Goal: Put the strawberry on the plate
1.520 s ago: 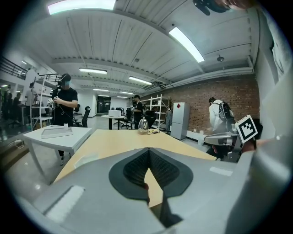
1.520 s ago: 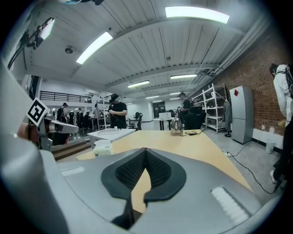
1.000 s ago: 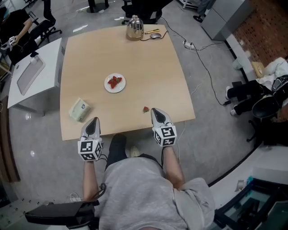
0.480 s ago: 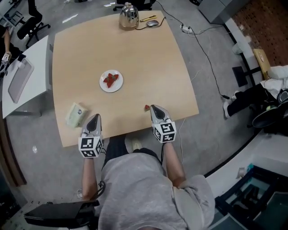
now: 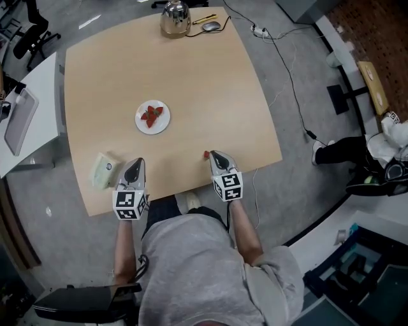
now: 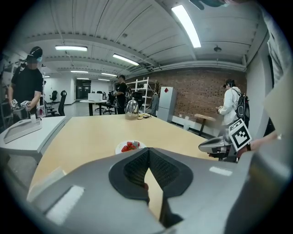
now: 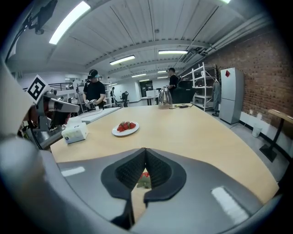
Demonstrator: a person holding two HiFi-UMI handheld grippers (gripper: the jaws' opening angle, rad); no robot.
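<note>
The wide wooden counter (image 5: pixel 191 76) stretches ahead of both tongs, which hang over its near edge. A metal kettle (image 5: pixel 174 18) stands far beyond them, at the far edge. The white plate (image 5: pixel 155 130), already carrying some strawberries, sits well ahead of the left tongs (image 5: pixel 135 163), and a pale tissue pack (image 5: pixel 102 170) lies just beside them on their outer side. The left tongs are closed with nothing between them. The right tongs (image 5: pixel 212 155) are closed too, tip against tip. The loose strawberry (image 5: pixel 206 154) lies on the counter just at their tips, not held. I think this side leads because the fruit is nearest to it, and these tongs must open before they can take it.
</note>
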